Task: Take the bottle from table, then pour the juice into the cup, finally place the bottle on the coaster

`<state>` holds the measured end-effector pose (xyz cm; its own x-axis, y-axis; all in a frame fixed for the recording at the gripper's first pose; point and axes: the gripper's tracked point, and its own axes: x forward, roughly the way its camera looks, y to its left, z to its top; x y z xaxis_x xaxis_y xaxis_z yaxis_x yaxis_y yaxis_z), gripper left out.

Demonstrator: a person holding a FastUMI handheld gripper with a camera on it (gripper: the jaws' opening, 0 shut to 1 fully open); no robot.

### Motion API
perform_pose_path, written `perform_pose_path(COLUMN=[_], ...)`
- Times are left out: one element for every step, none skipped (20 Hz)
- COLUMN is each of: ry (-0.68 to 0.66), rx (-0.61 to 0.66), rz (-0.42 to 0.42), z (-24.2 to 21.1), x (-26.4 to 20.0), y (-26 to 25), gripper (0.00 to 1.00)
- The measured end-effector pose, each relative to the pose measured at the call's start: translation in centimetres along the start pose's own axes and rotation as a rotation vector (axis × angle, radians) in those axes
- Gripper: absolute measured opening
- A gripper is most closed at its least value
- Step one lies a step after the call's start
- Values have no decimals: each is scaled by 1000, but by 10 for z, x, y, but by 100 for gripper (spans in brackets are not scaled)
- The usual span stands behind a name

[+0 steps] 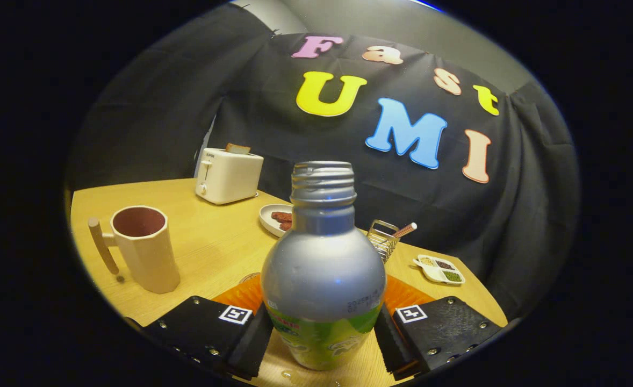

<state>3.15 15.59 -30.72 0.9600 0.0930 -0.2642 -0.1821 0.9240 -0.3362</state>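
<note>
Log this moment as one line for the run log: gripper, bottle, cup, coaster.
gripper: shut on bottle | bottle: upright, cap off, between fingers | cup: on table, left of bottle | coaster: orange, behind bottle | phase: unclear

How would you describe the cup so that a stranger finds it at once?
On the wooden table, look in front of the white toaster, left of the bottle that stands between the gripper fingers. The cup is a pale, faceted mug with a stick-like handle, the one open drinking vessel there.
</note>
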Motion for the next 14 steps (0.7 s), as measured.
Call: perform_pose_path(ry=[-7,-16,-24,-30,-36,-38,-37,-36,-35,-32,-29,-27,-26,-25], rx=[-37,-76,-115,-156,-198,-241,-278,-307,-335,-368,-406,-443,-479,-513], rz=[1,0,-3,0,2,2,6,14,21,27,27,24,22,22], z=[7,12,17,20,25,27,29,30,31,31,33,33,32,30], x=[1,2,3,6,8,10,13,17,19,21,23,22,21,21], y=[5,12,18,24,30,36,42,47,52,57,60,60,60,60], gripper=[83,83,83,82,82,82,82,83,82,82,82,82,83,82])
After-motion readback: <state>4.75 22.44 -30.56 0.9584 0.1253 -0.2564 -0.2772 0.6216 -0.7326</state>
